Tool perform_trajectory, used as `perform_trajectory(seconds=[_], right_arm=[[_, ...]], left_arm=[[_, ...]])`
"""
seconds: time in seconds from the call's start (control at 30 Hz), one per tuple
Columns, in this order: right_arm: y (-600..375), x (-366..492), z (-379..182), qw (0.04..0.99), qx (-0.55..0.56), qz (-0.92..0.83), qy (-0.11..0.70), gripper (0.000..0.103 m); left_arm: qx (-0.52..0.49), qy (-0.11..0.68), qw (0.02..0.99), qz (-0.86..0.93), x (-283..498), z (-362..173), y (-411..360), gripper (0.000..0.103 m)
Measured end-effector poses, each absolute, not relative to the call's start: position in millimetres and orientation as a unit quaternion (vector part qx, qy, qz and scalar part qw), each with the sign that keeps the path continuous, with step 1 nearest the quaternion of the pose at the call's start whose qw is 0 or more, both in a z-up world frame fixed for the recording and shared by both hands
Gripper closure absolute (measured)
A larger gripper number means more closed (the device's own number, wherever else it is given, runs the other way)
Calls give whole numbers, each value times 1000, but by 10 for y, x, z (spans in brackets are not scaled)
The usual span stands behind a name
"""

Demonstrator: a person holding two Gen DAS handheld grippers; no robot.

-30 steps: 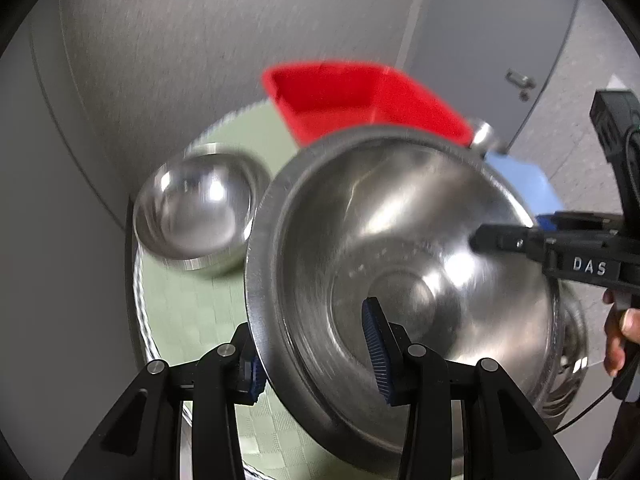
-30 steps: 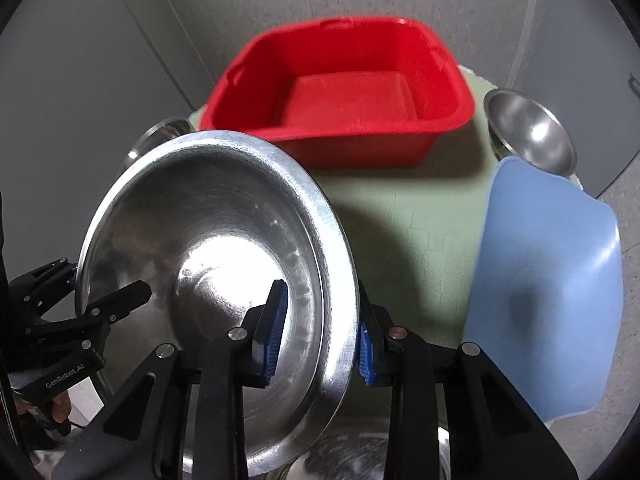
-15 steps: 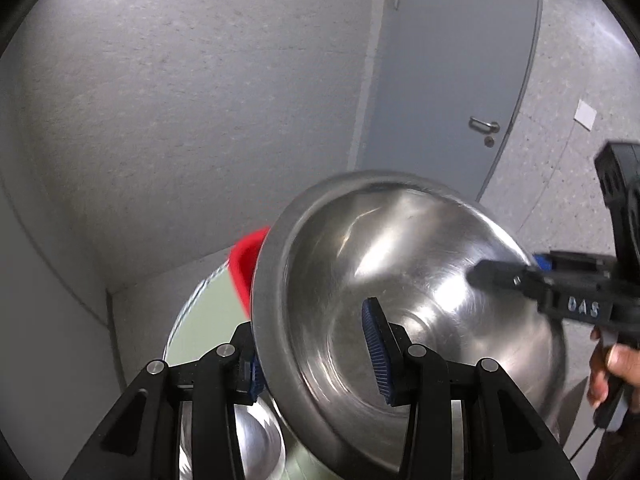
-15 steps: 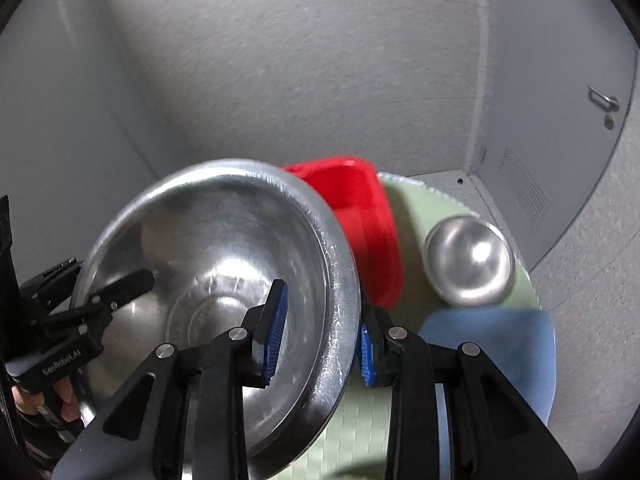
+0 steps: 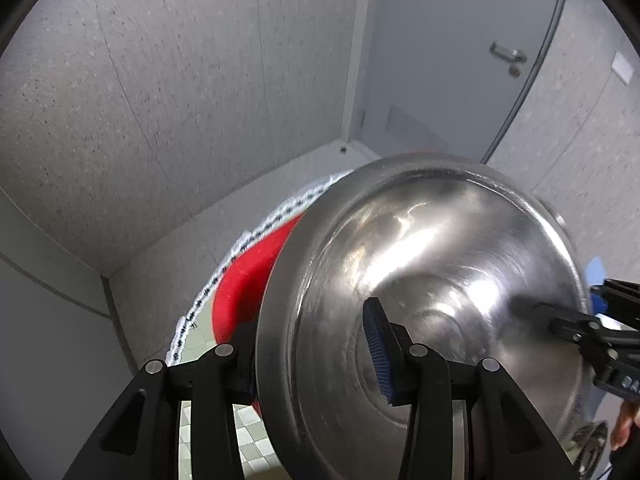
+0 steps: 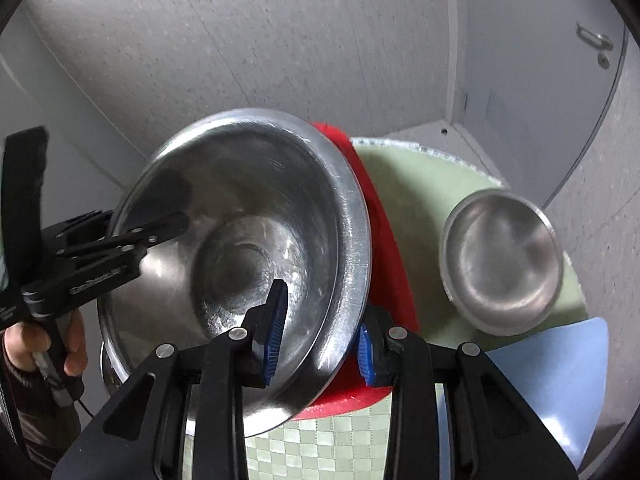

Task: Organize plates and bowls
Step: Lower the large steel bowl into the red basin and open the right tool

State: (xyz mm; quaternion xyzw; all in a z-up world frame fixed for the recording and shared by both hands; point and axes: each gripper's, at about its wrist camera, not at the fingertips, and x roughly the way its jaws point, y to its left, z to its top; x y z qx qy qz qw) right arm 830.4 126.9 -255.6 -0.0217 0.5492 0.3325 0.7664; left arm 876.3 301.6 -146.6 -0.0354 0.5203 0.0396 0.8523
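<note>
The left gripper (image 5: pixel 316 356) pinches the rim of the big metal bowl (image 5: pixel 432 280), one finger inside the bowl and one outside. The right gripper (image 6: pixel 320 336) pinches the other side of the same bowl (image 6: pixel 240 248) the same way. So the bowl hangs in the air between both grippers, tipped with its shiny inside facing them. Behind the bowl sits a red tub (image 6: pixel 384 240), mostly hidden. To the right of the right gripper, a small metal bowl (image 6: pixel 500 264) rests on the green checked table mat (image 6: pixel 408 176). A blue plate (image 6: pixel 560 372) lies just in front of that small bowl, near the right gripper.
</note>
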Motion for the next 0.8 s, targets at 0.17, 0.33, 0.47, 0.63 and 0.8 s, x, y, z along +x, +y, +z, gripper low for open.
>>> perform_trajectory(seconds=[0.17,0.33,0.47,0.63,0.8], right_arm=[[1335,8371,-2708,759,-27,322,565,70],[1398,8379,-2709,758,-26,311,572,67],[1455,8335,-2637,757,-19,313,573,51],[1384,8307,-2570,758,-14,314,571,46],[1166,8205,-2453,775,-8,309,551,34]], left_arm=[[-26,536,843,38,8855,-1604,2973,63],[-12,541,840,38,9142,-1653,2833,58],[-10,542,840,32,9243,-1654,2752,40],[-15,537,843,34,9292,-1536,2752,23],[-5,514,855,66,9133,-1271,2663,12]])
